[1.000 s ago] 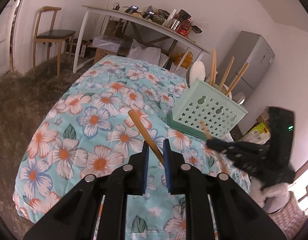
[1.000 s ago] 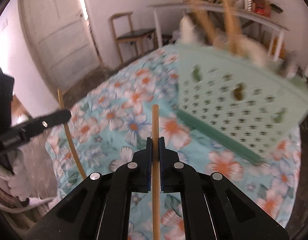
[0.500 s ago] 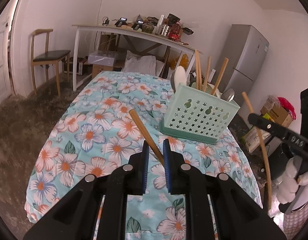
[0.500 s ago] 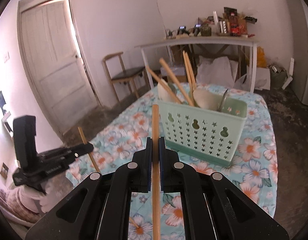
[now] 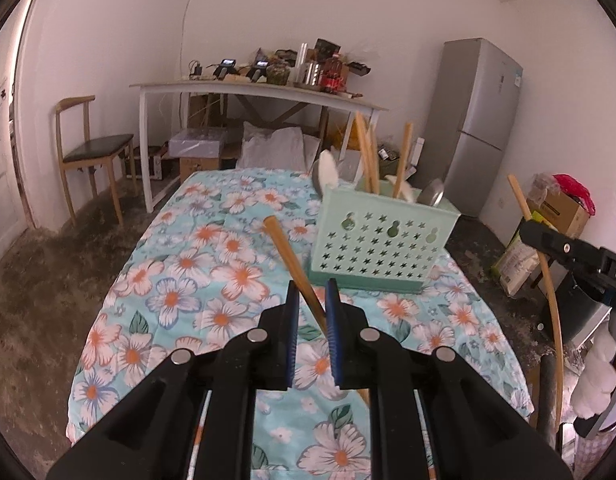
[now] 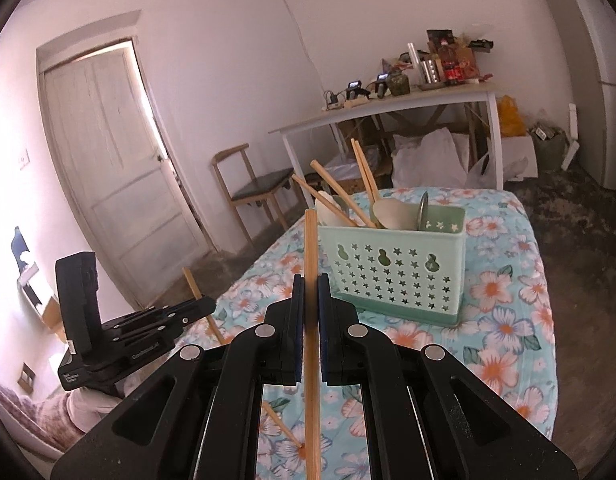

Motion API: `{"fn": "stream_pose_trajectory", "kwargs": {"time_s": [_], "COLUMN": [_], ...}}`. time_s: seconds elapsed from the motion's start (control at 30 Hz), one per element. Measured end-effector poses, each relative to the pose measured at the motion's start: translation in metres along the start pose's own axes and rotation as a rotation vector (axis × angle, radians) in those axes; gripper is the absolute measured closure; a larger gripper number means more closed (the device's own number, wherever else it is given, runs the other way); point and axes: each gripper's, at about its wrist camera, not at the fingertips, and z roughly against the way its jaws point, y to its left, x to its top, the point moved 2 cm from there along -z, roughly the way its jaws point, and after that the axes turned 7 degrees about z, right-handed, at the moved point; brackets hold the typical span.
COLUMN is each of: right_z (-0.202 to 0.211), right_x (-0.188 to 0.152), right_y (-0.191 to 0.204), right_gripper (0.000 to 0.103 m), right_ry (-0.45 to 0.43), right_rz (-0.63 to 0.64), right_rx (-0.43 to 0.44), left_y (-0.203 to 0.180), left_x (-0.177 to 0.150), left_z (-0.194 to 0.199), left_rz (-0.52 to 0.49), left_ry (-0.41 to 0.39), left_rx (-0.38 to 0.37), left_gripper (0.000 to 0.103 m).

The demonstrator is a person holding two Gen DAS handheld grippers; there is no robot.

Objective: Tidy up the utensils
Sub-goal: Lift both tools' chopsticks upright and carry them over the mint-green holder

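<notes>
A wooden chopstick point(image 5: 294, 268) is being gripped by the left tool point(image 5: 311, 308), its shaft crossing the gap between the blue pads at a slant, with the upper end leaning up and to the left. A second chopstick point(image 6: 310, 280) is being clamped by the right tool point(image 6: 310, 300), running straight up between the closed pads.

Both tools are being held above a counter point(image 5: 180, 280) covered in a floral cloth. On it a mint green perforated basket point(image 6: 400, 276) is standing upright, ahead and slightly right of each tool. Several chopsticks point(image 6: 336, 196) and spoons point(image 6: 394, 216) are being kept in it, leaning at angles above its rim. In the right wrist view, one more chopstick point(image 6: 282, 426) is lying on the cloth below the tool, near the counter's front edge.

Behind the counter a white table point(image 5: 260, 94) is being crowded by bottles and small devices. A wooden chair point(image 5: 92, 152) is standing to its left, a grey refrigerator point(image 5: 480, 120) to its right, and a white door point(image 6: 112, 168) is being shown closed in the right wrist view.
</notes>
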Motion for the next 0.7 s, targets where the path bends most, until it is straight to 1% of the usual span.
{"fn": "stream_pose_trajectory", "kwargs": {"time_s": [0.1, 0.2, 0.4, 0.53, 0.7], "right_z": [0.009, 0.014, 0.021, 0.022, 0.017], "right_x": [-0.003, -0.005, -0.009, -0.012, -0.015], "right_y": [0.0, -0.002, -0.012, -0.019, -0.028], "right_gripper": [0.098, 0.098, 0.098, 0.098, 0.098], "right_ry": [-0.027, -0.052, -0.084, -0.094, -0.084], "right_rz": [-0.021, -0.048, -0.106, -0.132, -0.159], "right_rx": [0.01, 0.017, 0.023, 0.03, 0.046], "left_y": [-0.005, -0.011, -0.026, -0.038, -0.059], "left_x": [0.01, 0.028, 0.066, 0.094, 0.142], "left_z": [0.003, 0.006, 0.01, 0.013, 0.032], "left_rz": [-0.002, -0.005, -0.013, 0.009, 0.038], "left_ry": [-0.012, -0.036, -0.099, -0.134, -0.245], "left_rx": [-0.04, -0.088, -0.177, -0.273, -0.448], "left_gripper": [0.093, 0.097, 0.098, 0.098, 0.098]}}
